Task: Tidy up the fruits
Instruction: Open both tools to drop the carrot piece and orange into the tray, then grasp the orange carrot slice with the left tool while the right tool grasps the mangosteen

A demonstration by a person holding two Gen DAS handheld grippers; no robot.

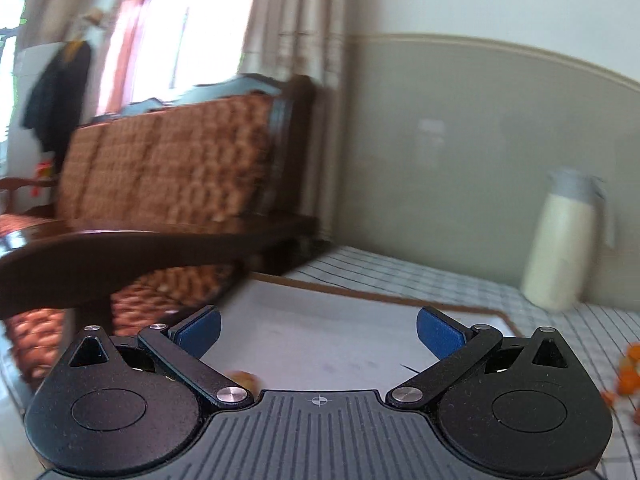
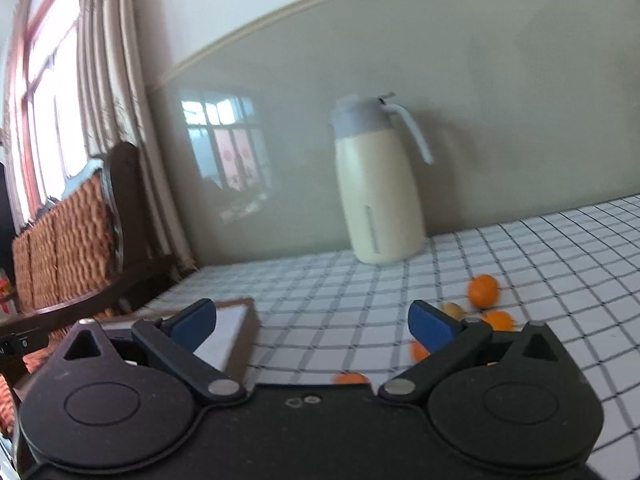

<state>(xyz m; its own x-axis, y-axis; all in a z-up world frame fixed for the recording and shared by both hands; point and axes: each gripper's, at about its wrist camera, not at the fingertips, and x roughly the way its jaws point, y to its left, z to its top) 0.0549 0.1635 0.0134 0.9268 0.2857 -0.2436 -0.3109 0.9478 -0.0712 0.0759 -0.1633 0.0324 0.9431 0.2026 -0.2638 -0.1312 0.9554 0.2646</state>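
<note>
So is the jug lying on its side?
No, the jug stands upright on the checked cloth by the wall, with its handle sticking out to one side.

Black grippers (image 1: 318, 330), blue-padded fingers (image 2: 430, 326), silver screws.

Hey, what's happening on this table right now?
A person holds a gripper in each hand over a checked tablecloth, sorting fruit. Both the left gripper and the right gripper are open and hold nothing. The left one faces a white tray with one small fruit at its near edge. Several oranges lie loose on the cloth near a cream jug.
</note>
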